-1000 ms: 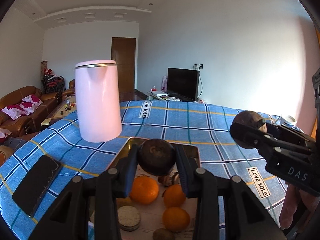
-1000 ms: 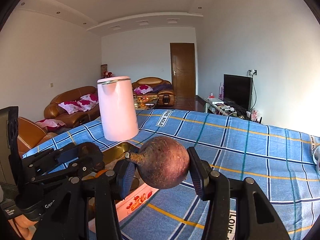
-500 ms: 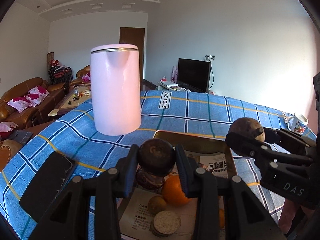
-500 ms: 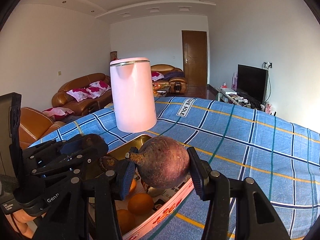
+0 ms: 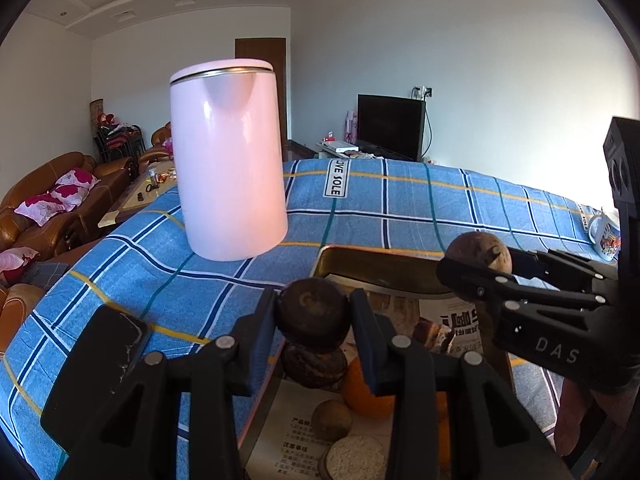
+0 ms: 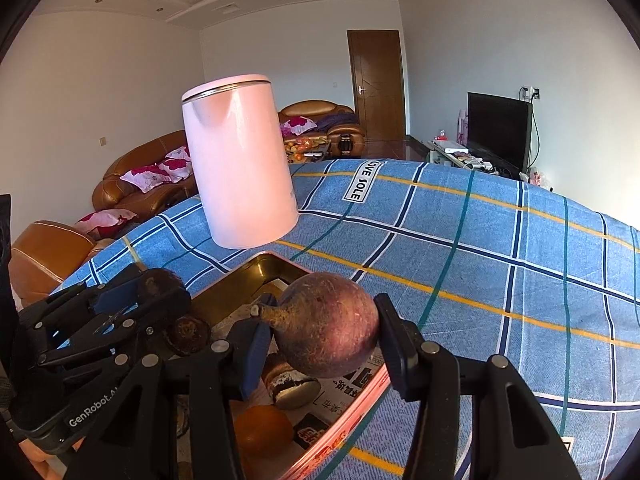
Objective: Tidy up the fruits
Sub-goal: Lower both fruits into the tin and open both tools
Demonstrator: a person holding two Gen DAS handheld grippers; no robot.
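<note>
My left gripper point(image 5: 314, 316) is shut on a small dark brown round fruit point(image 5: 313, 315), held just above the near left part of a gold-rimmed box point(image 5: 376, 266) lined with printed paper. Under it lie another dark fruit point(image 5: 314, 364), an orange point(image 5: 366, 396) and a small brown fruit point(image 5: 331, 419). My right gripper point(image 6: 320, 338) is shut on a larger reddish-brown round fruit point(image 6: 328, 334) with a short stem, over the box's right edge point(image 6: 344, 412). In the left wrist view the right gripper point(image 5: 476, 276) shows at the right with its fruit point(image 5: 478, 254).
A tall pink kettle point(image 5: 228, 160) stands on the blue checked tablecloth point(image 5: 400, 208) just behind the box. A black phone point(image 5: 94, 364) lies at the left, a mug point(image 5: 606, 236) at the far right edge. Sofas and a TV are beyond the table.
Both grippers have moved forward and down towards the kettle and the box's far end, each still holding its fruit. The kettle looms larger.
</note>
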